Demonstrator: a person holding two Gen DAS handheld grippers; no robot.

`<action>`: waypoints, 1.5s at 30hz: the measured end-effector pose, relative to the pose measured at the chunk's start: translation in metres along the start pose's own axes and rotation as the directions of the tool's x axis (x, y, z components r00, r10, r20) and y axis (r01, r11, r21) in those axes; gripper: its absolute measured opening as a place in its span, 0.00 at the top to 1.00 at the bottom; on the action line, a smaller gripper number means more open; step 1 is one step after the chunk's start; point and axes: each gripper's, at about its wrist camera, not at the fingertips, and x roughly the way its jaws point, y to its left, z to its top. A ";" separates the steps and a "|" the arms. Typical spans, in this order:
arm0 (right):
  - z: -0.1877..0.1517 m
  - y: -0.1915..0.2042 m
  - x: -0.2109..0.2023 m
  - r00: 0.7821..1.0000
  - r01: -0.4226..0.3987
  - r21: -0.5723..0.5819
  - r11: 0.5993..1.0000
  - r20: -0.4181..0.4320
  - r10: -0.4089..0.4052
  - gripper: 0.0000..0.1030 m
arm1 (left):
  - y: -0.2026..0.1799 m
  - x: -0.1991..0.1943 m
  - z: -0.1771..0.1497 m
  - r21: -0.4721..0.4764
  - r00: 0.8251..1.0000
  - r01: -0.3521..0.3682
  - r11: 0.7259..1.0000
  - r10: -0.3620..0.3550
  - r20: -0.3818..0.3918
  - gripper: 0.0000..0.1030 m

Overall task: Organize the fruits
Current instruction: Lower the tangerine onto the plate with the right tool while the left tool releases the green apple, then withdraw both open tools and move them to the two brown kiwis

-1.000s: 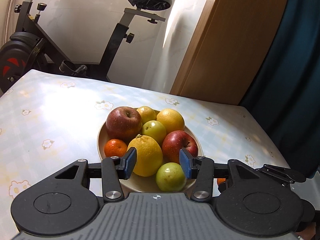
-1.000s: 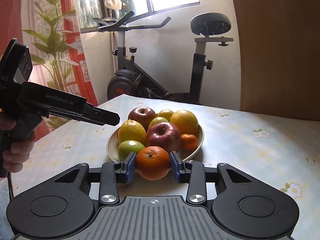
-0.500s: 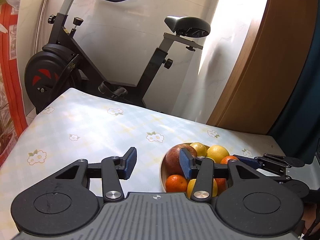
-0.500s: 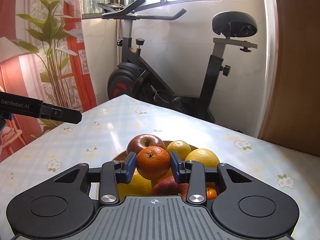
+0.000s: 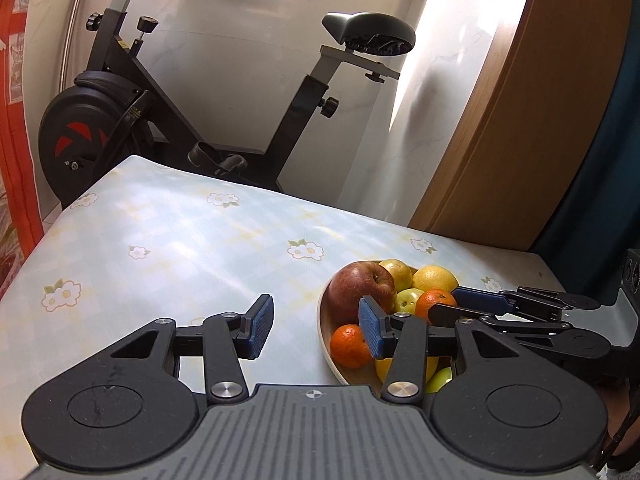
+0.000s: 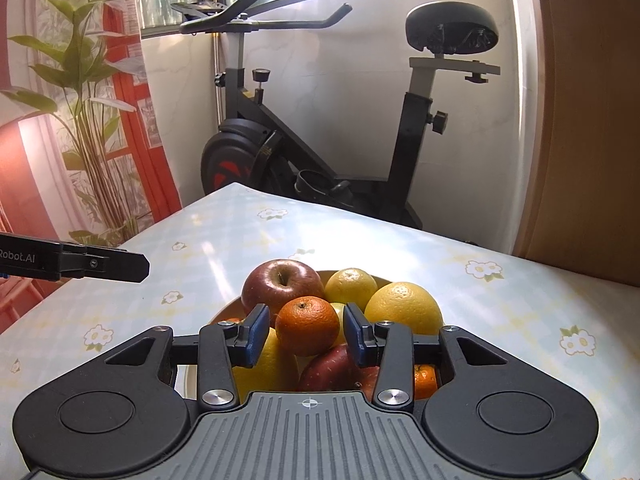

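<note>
1. Orange (image 6: 307,326) fruit sat mid-frame atop the bowl (image 5: 326,336); your right gripper (image 6: 307,330) had spread its fingers, releasing it.
2. Your left gripper (image 5: 316,326) stayed spread, empty, swung aside.

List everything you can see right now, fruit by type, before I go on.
Red apples: two, red, in bowl.
Oranges: three, orange; one atop the pile, two low at the bowl's sides.
Yellow and green fruits: at least five, in bowl.
Bowl: one, tan, on table.
Table: one, pale blue flowered cloth.
Exercise bike: one, black, behind table.
Plant: one, green, far left.
Left gripper: black, blue pads, open, empty.
Right gripper: black, open, pads flanking top orange.
</note>
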 end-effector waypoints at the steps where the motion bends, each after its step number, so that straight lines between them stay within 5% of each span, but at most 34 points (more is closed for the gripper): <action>1: -0.001 0.001 -0.005 1.000 0.000 -0.003 1.000 0.009 0.000 0.63 | -0.001 -0.001 0.000 0.004 1.000 0.002 1.000 -0.002 -0.002 0.52; 15: -0.056 0.021 -0.075 0.997 0.003 0.019 1.000 0.080 -0.005 0.64 | -0.010 -0.014 -0.024 0.083 0.998 0.022 0.996 -0.017 -0.065 0.52; 27: -0.093 0.055 -0.058 0.996 -0.058 -0.104 0.993 -0.075 0.050 0.71 | -0.008 -0.024 -0.034 0.096 0.996 0.025 0.995 -0.017 -0.084 0.52; 45: -0.101 0.039 -0.046 0.996 -0.053 -0.048 0.997 -0.077 0.050 0.75 | -0.014 -0.019 -0.044 0.100 0.991 0.048 0.994 -0.034 -0.132 0.52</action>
